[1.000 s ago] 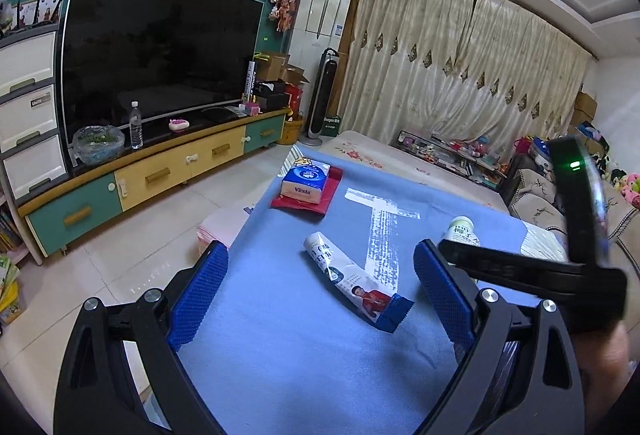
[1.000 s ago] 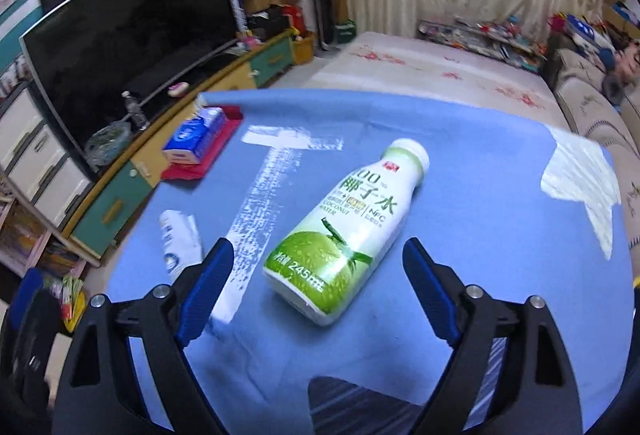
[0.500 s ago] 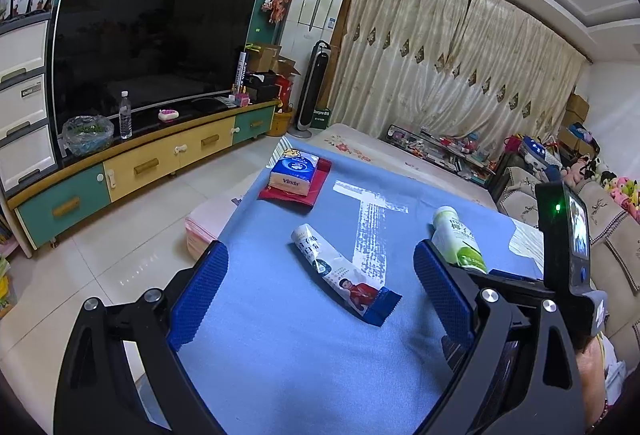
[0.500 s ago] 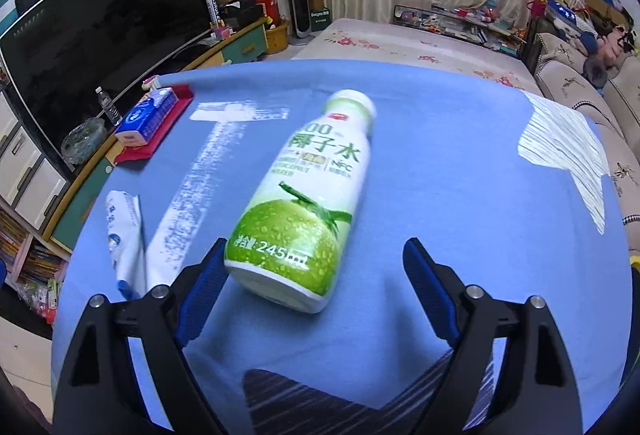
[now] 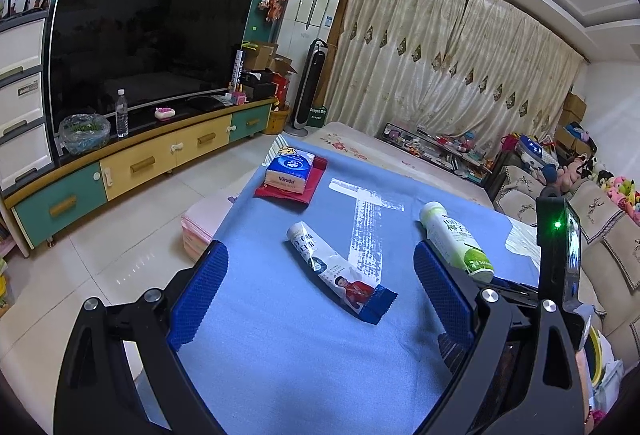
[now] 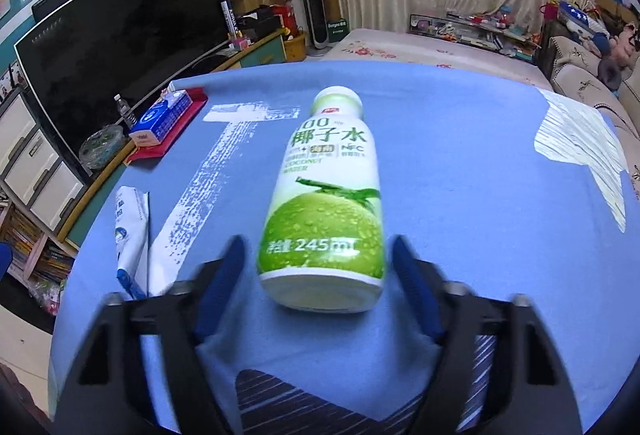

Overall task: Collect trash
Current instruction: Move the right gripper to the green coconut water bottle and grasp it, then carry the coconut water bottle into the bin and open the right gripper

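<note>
The coconut water bottle (image 6: 326,195) lies on its side on the blue-covered worktop (image 6: 460,195), its base set between the jaws of the right gripper (image 6: 318,275) and its white cap pointed away from them. The jaws are closing on it; a narrow gap is seen on each side of the base, so the pads are not yet pressed against it and nothing is gripped. The bottle is bracketed across its width, presumably because its round body would roll if it were pushed from one side only.

The left gripper (image 5: 320,299) is held above the worktop with its jaws released and wide apart. The snack wrapper (image 5: 340,273) lies flat ahead of and between them, untouched, its torn blue end nearest the jaws. It is judged to be the next piece of trash to be taken.

Beyond the wrapper, far ahead of the left jaws, a Vinda tissue pack (image 5: 290,171) rests on a red mat (image 5: 316,181) at the far left corner.
</note>
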Action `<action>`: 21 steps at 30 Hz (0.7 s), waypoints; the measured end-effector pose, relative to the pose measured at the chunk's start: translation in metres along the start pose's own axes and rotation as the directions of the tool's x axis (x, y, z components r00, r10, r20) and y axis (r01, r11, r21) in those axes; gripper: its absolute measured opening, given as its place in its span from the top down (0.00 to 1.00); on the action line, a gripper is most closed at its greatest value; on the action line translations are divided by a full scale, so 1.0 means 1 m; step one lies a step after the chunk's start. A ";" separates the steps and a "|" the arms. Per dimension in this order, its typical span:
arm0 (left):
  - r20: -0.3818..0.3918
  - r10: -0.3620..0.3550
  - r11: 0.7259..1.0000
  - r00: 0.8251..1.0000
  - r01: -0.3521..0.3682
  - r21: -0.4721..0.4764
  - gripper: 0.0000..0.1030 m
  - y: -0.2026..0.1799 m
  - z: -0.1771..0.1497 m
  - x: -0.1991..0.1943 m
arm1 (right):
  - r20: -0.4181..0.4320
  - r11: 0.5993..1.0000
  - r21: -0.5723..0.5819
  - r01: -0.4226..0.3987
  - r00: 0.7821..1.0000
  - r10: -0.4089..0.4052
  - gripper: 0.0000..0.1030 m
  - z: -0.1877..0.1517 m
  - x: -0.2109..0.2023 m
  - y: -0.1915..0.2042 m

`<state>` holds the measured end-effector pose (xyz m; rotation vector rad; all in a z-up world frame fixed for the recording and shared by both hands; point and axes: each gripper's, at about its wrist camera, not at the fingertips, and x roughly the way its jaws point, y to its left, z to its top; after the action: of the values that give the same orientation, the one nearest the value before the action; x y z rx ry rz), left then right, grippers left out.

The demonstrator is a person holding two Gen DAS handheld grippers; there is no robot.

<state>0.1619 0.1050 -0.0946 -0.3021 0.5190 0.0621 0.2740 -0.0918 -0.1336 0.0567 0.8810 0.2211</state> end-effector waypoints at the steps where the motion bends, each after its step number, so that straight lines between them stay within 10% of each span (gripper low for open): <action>1: 0.000 -0.001 1.000 1.000 0.001 -0.001 0.10 0.000 0.000 0.000 | 0.005 1.000 0.017 -0.009 1.000 0.009 0.50 0.000 -0.003 -0.003; 21: -0.011 0.017 0.999 1.000 -0.017 0.036 0.10 -0.006 0.000 0.000 | 0.173 0.991 0.101 -0.093 0.982 0.075 0.52 -0.032 -0.138 -0.081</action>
<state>0.1629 0.0994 -0.0930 -0.2631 0.5331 0.0674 0.1783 -0.2016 -0.0605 0.2116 0.7215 0.2434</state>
